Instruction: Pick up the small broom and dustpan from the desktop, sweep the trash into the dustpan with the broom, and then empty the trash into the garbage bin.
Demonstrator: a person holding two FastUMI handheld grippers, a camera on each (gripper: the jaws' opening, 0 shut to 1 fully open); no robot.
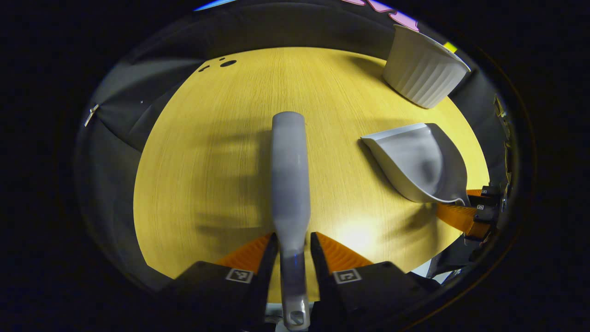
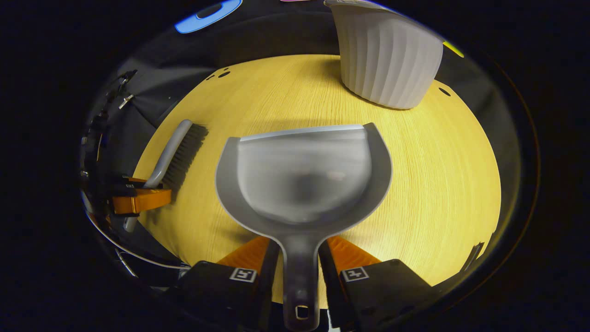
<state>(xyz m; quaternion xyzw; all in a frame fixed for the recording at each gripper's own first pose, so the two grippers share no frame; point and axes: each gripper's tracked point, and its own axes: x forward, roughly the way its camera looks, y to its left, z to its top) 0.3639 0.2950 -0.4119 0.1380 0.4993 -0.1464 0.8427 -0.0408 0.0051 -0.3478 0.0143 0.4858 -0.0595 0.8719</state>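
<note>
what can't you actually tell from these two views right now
- Bin contents: in the right gripper view its rim is cut off at the top; in the left gripper view the wall hides the inside.
- Dustpan contents: blurred in the right gripper view, so any trash is unclear.
- Broom bristles: under its back in the left gripper view.

Left gripper view: broom (image 1: 289,184) at centre, running from 6 toward 12 above the desktop (image 1: 207,184). Dustpan (image 1: 417,163) at 3 o'clock of the broom, well apart from it. Garbage bin (image 1: 421,74) at 1 o'clock, standing on the desktop's far edge, behind the dustpan.

Right gripper view: dustpan (image 2: 302,180) at centre over the desktop (image 2: 442,184), mouth toward 12. Garbage bin (image 2: 387,60) at 1 o'clock, beyond the mouth. Broom (image 2: 177,150) at 9 o'clock, apart from the dustpan.
</note>
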